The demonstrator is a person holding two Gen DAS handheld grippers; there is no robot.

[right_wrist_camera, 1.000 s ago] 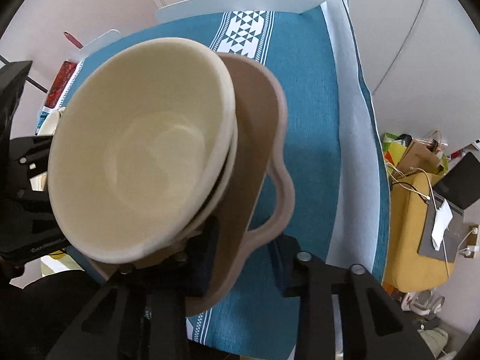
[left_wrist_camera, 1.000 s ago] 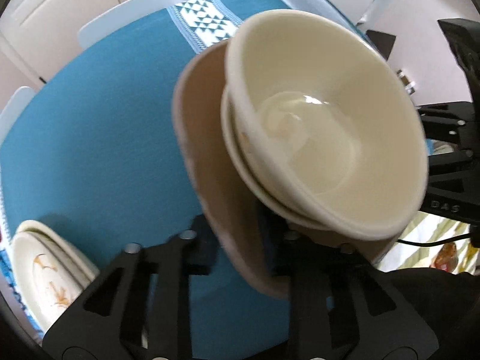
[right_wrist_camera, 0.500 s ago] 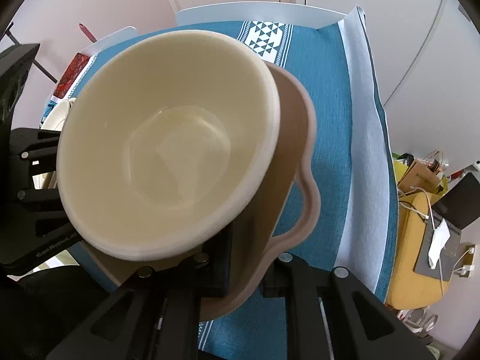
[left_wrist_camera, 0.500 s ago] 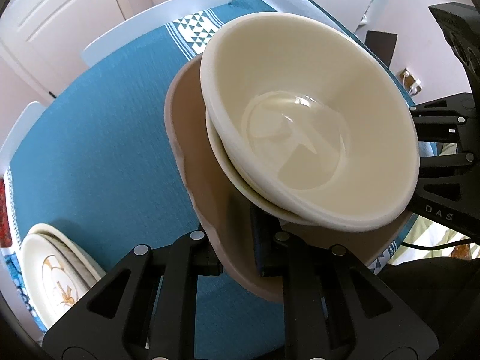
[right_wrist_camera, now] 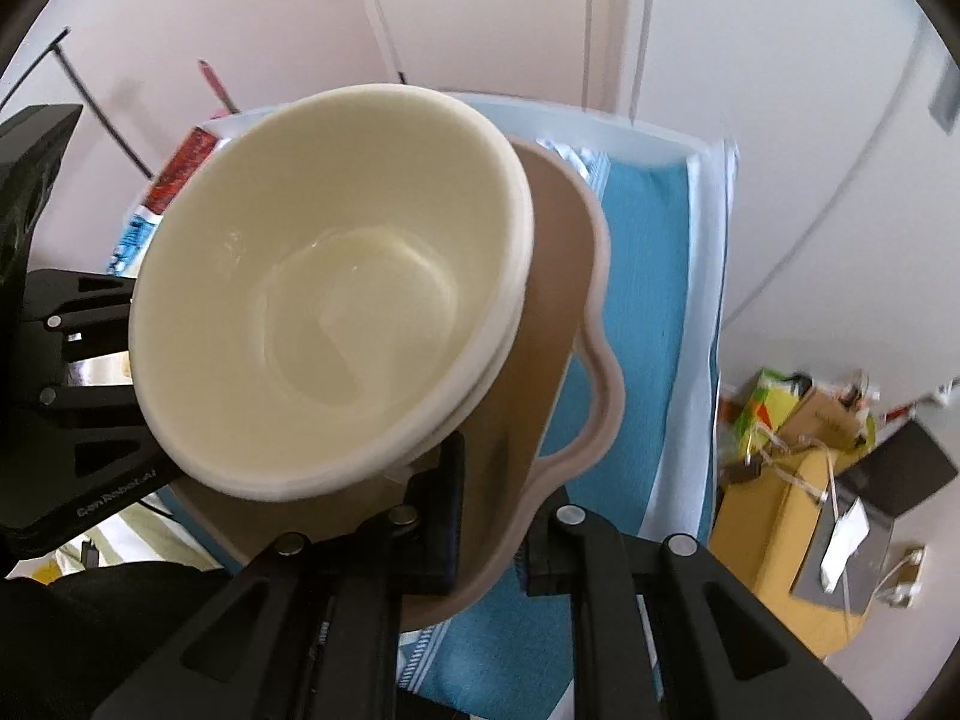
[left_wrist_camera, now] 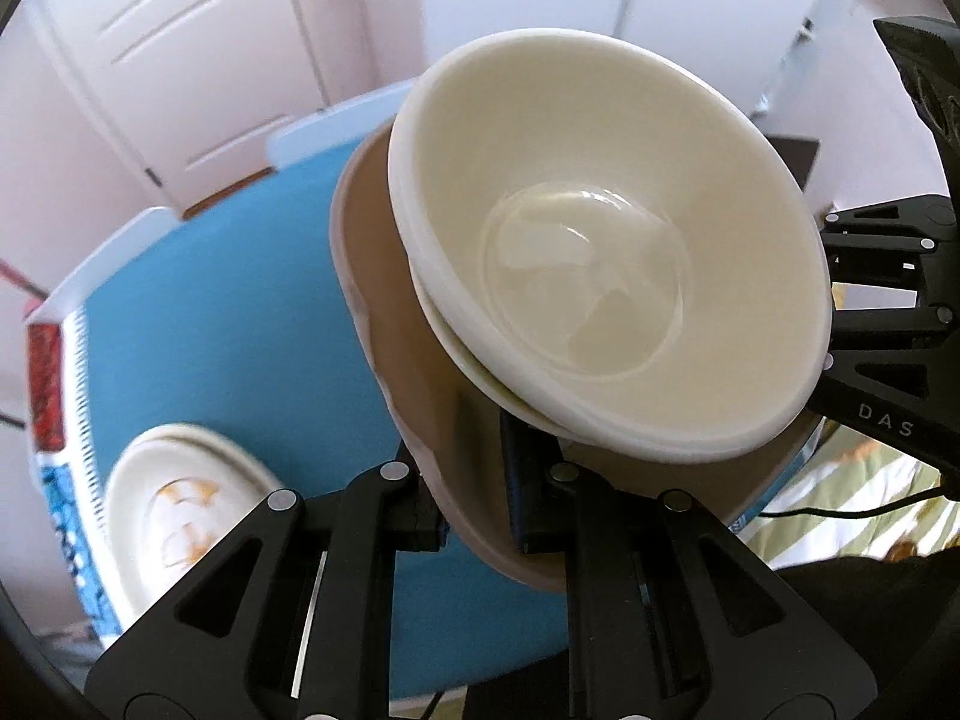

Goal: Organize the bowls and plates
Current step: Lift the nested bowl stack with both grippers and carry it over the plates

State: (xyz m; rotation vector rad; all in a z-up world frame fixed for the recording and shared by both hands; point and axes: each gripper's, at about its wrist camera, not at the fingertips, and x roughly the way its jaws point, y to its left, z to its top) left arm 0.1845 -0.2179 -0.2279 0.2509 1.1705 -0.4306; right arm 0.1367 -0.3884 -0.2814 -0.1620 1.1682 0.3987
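Left tool (left_wrist_camera: 474, 510) clamped shut, right tool (right_wrist_camera: 489, 540) clamped shut, both raised

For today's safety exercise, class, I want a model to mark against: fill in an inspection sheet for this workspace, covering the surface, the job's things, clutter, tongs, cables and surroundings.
Surface: table under a teal cloth, white border showing at the edges.
Job's things: two nested cream bowls sit in a tan handled dish, tilted and lifted off the cloth; patterned plates stacked on the cloth.
Clutter: red packet at the table edge.
Tongs: left tongs and right tongs each shut on the dish rim, on opposite sides.
Cables: black cable below the right tool.
Surroundings: white door; yellow box with papers and cords on the floor.
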